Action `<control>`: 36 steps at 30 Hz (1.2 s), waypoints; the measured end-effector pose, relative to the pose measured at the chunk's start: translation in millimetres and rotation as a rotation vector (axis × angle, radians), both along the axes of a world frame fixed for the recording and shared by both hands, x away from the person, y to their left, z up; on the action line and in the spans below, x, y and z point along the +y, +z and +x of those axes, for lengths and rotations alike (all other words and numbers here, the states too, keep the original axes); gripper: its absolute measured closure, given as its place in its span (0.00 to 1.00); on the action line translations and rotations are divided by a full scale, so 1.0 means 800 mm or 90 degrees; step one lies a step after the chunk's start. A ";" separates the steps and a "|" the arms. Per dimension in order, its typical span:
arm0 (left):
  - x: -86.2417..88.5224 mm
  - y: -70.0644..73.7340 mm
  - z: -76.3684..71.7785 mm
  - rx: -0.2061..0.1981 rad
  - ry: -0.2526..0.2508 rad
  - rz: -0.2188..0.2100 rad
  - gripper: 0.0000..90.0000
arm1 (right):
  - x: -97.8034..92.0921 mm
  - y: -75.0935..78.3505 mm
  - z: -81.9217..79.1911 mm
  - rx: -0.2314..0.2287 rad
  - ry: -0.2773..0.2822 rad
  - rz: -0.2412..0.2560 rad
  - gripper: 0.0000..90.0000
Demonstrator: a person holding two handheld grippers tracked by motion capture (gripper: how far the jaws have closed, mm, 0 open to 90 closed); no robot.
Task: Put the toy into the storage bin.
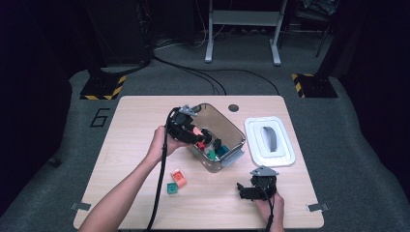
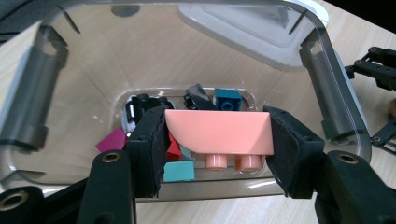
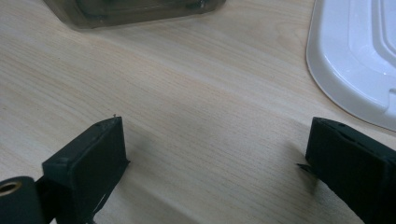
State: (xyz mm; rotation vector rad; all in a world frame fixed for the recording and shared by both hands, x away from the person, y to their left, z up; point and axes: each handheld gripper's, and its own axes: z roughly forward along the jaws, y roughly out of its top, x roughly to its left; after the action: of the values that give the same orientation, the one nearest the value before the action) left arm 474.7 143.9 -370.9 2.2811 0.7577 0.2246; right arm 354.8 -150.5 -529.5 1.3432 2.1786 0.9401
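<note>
Now my left gripper (image 2: 218, 140) clamps the salmon-pink brick (image 2: 219, 133) crosswise between its fingers, directly above the clear bin (image 2: 28, 102); my right gripper (image 3: 215, 158) idles agape over the counter (image 3: 196, 93).

Left gripper (image 2: 218, 140) clamped on a pink brick (image 2: 219, 133), studs pointing down, held over the open clear bin (image 2: 32, 93). Inside, at the bottom: black, blue, red, magenta and teal bricks (image 2: 180, 171).
</note>
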 end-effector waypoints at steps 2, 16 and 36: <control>-0.003 -0.004 -0.001 0.005 -0.002 0.006 0.48 | 0.000 0.000 0.000 0.000 0.000 0.000 0.05; -0.014 -0.023 -0.005 0.042 -0.015 0.035 0.48 | 0.000 0.000 0.000 0.000 0.000 0.000 0.05; 0.060 0.003 -0.055 -0.031 0.035 -0.008 0.19 | 0.000 0.000 0.000 0.000 0.000 0.000 0.05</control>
State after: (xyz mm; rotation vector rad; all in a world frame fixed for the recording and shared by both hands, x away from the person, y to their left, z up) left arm 431.0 191.9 -368.7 2.2369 0.7942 0.2993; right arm 354.7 -150.4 -529.5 1.3438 2.1783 0.9389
